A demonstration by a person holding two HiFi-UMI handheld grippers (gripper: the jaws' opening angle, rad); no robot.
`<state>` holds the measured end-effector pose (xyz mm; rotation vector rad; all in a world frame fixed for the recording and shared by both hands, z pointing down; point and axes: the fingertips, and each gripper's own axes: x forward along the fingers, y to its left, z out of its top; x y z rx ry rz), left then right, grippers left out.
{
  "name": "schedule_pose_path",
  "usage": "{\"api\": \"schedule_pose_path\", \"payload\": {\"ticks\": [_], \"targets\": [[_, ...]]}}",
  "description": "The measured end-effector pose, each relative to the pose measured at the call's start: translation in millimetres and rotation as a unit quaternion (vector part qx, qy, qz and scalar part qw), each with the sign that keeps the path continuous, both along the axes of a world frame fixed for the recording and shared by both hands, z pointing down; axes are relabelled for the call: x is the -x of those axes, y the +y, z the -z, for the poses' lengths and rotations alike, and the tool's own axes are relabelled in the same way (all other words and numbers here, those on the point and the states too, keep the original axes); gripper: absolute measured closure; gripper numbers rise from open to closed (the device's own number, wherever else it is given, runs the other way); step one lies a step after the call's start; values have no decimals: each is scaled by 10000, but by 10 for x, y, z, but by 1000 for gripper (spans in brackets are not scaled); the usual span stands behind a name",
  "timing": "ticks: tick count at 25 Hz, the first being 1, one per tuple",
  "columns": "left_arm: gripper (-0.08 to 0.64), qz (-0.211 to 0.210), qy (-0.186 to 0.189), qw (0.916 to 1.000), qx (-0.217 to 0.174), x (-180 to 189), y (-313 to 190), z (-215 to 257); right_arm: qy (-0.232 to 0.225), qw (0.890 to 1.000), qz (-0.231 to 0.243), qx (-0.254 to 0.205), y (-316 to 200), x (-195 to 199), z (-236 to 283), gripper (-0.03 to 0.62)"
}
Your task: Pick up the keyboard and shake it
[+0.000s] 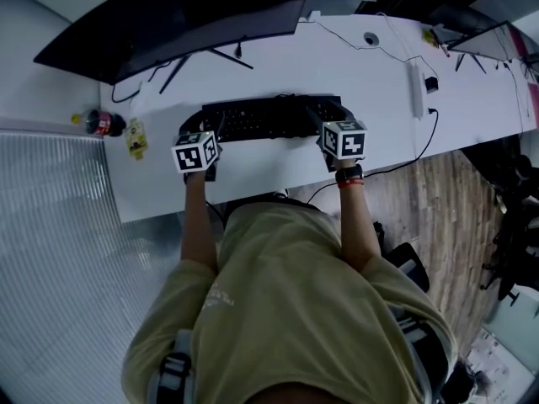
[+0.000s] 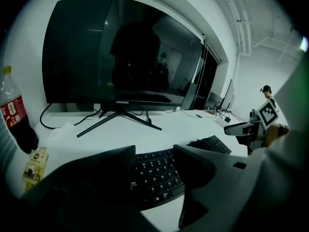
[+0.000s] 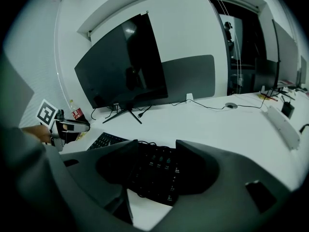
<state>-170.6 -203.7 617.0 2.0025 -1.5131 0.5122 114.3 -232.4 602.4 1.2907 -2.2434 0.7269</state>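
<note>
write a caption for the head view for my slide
The left gripper and right gripper, both open, sit at either end of a black keyboard on a white desk before a dark monitor.
</note>
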Motion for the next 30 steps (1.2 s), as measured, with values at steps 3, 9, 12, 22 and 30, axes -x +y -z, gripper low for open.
{"api": "schedule_pose_path", "payload": {"ticks": [3, 9, 12, 22, 30], "targets": [[291, 11, -4, 9998, 209, 79, -61, -152, 88, 9999, -79, 70, -80, -95, -84, 331], [246, -110, 196, 9978, 622, 145, -173, -369, 245, 9993, -217, 186, -242, -248, -229, 285], [229, -137, 278, 9965, 777, 175, -211, -473, 328, 9989, -265, 218, -300, -318, -297, 265], [209, -40, 521, 9923, 1124, 250, -326, -749, 271, 9953, -752, 550, -451, -659, -593, 256], [209, 32, 716, 9898, 1228, 269, -436, -864, 74, 9923, -964, 780, -569, -720, -778, 256]]}}
